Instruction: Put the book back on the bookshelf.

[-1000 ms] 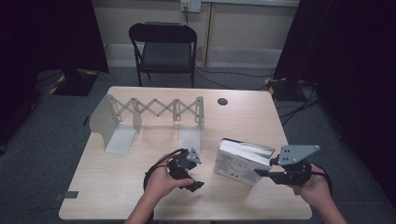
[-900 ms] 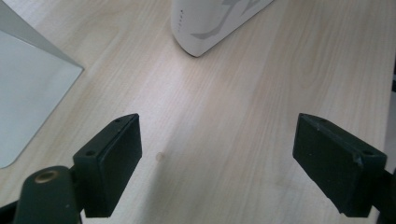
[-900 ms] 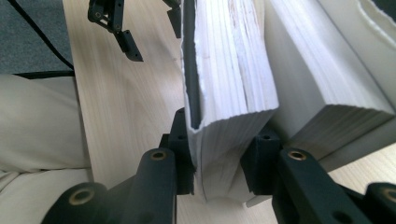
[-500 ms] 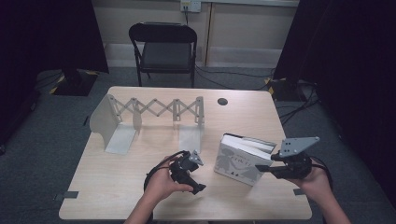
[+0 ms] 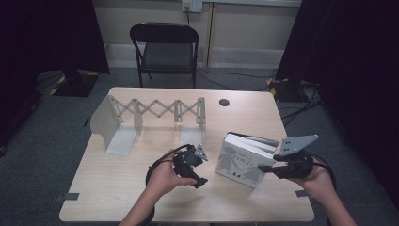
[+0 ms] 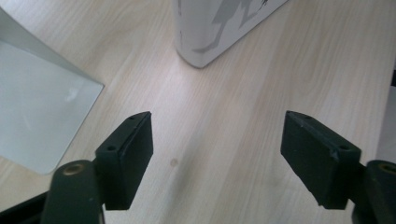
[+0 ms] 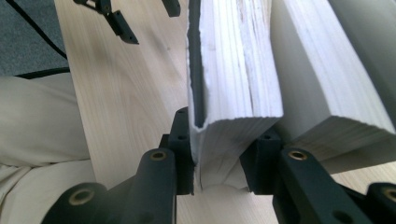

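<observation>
A white book (image 5: pixel 241 162) with grey figures on its cover stands tilted on the light wooden table (image 5: pixel 141 197), right of centre. My right gripper (image 5: pixel 264 168) is shut on its near edge. In the right gripper view the jaws (image 7: pixel 224 161) clamp the cover and a thick wad of pages (image 7: pixel 233 70), and another wad (image 7: pixel 327 93) splays off to the right. My left gripper (image 5: pixel 201 168) hovers just left of the book, open. Its jaws (image 6: pixel 217 158) have just been closing, with only bare table between them, and the book's corner (image 6: pixel 219 23) lies ahead.
A white expanding book rack (image 5: pixel 155 110) with upright end plates spans the back left of the table; one base plate (image 6: pixel 37 107) lies left of my left gripper. A small dark disc (image 5: pixel 224 102) sits at the back. A black folding chair (image 5: pixel 165 47) stands beyond the table.
The right gripper has tipped the book up from nearly flat to a steeper tilt. The left gripper has lifted slightly and its jaws have narrowed.
</observation>
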### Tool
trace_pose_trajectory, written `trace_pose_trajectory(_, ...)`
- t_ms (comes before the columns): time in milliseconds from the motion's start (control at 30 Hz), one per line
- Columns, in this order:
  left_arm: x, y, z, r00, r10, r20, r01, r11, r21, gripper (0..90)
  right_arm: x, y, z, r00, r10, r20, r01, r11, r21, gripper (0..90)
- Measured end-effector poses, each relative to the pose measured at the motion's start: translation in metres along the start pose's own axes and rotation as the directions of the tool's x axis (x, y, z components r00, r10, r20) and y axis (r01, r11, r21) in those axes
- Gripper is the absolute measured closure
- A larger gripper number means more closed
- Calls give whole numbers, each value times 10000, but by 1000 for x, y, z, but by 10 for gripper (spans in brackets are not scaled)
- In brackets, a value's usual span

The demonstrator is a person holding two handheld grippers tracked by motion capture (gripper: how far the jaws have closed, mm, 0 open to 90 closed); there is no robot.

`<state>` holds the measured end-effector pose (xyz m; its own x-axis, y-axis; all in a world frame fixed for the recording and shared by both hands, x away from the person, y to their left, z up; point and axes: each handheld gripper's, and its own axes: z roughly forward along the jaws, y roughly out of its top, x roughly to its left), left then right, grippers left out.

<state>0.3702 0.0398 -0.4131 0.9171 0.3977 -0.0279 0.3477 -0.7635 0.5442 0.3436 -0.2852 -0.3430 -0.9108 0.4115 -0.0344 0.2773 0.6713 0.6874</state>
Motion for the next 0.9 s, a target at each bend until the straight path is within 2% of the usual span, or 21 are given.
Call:
trace_pose_trajectory(100,2,6,-4,9998,191,49,-192,9998,81,269,0,1,0,10000,-59,20,59,9999,93,687)
trace_pose_trajectory(233,5,16,-7,9998,156,129,-157,9998,81,297,0,1,0,9999,-106,-24,106,9999,102,687)
trace_pose_trajectory(300,6,21,-9,9992,364,144,-366,9992,130,312,0,1,0,10000,-99,-12,99,9999,121,686)
trace_pose_trajectory(367,6,26,-11,9994,328,142,-328,9995,-20,309,-1,1,0,10000,-92,-30,92,9999,105,686)
trace_pose_trajectory(467,7,36,-15,9983,572,141,-569,9982,-174,307,-1,1,0,10000,-66,-50,66,9999,103,686)
trace_pose_trajectory(567,7,44,-16,9981,608,61,-606,9980,-162,301,0,1,0,9999,-117,-52,118,9999,115,686)
trace_pose_trajectory(633,7,48,-16,9976,666,189,-664,9977,-98,303,0,1,0,9999,-136,-51,137,9999,103,686)
trace_pose_trajectory(767,8,53,-15,9977,655,161,-653,9978,-151,309,0,1,0,10000,-79,-33,79,9999,92,686)
trace_pose_trajectory(800,9,56,-15,9967,774,240,-767,9966,-297,312,0,1,0,10000,-75,-29,76,9999,88,686)
trace_pose_trajectory(900,10,59,-15,9968,748,297,-734,9963,-452,313,-1,1,0,10000,-33,-52,33,10000,79,685)
